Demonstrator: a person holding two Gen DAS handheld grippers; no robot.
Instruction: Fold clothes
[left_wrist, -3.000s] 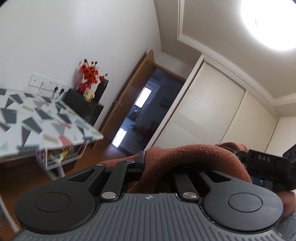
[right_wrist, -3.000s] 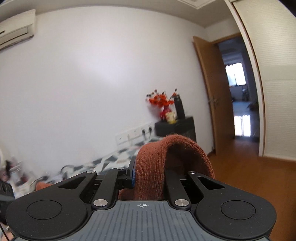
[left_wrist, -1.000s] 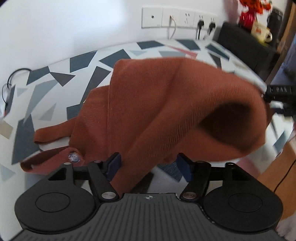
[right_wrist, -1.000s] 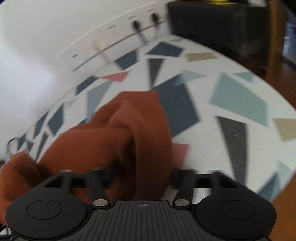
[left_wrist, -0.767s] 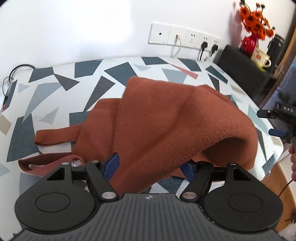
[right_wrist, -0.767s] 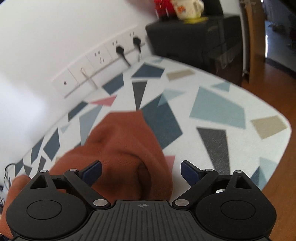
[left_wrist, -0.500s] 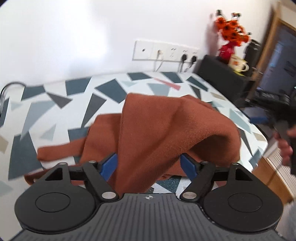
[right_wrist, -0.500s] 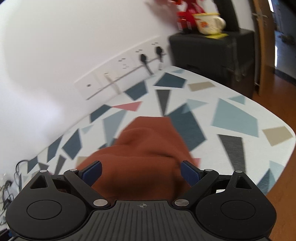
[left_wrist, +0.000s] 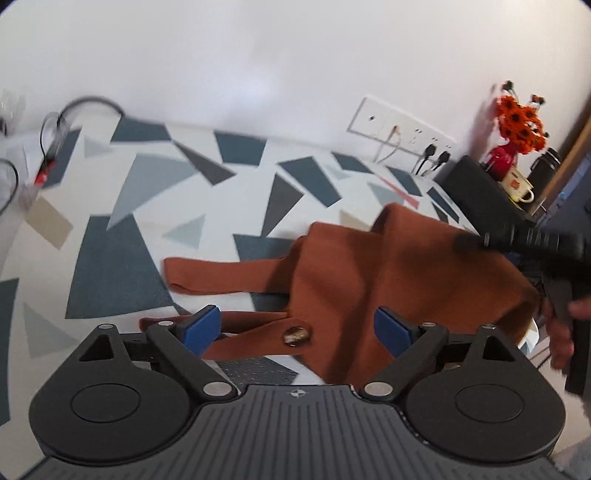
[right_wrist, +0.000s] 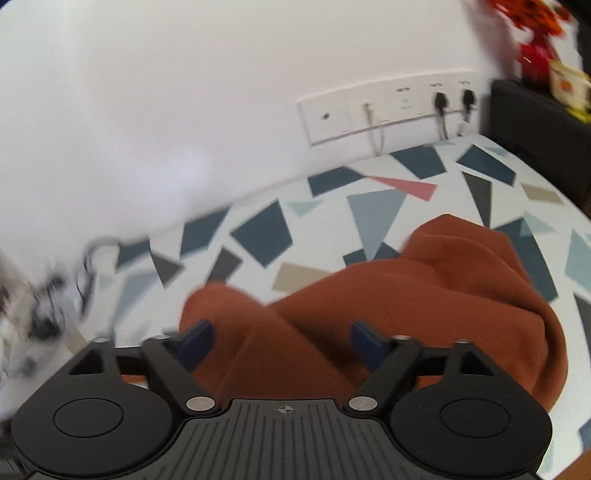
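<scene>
Left wrist view: a rust-brown garment (left_wrist: 388, 266) lies in a loose heap on the patterned table (left_wrist: 110, 258), two strips (left_wrist: 221, 275) trailing toward the left and a button (left_wrist: 295, 336) showing near the front. No neat fold is visible; by the look of it the folding has barely begun, with spreading and every fold yet to do. The left gripper (left_wrist: 295, 326) hangs with its jaws spread wide and empty, the nearer strip and button lying between and just beyond the blue fingertips (left_wrist: 201, 326), apparently untouched. The right gripper (left_wrist: 524, 240) crosses the garment's far right side, blurred.

Right wrist view: the garment (right_wrist: 424, 295) bunches up on the table (right_wrist: 258, 236), near its right-hand edge. The right gripper (right_wrist: 282, 341) is likewise released, jaws apart, with cloth directly ahead between the fingertips (right_wrist: 364, 341); contact cannot be told through the blur.
</scene>
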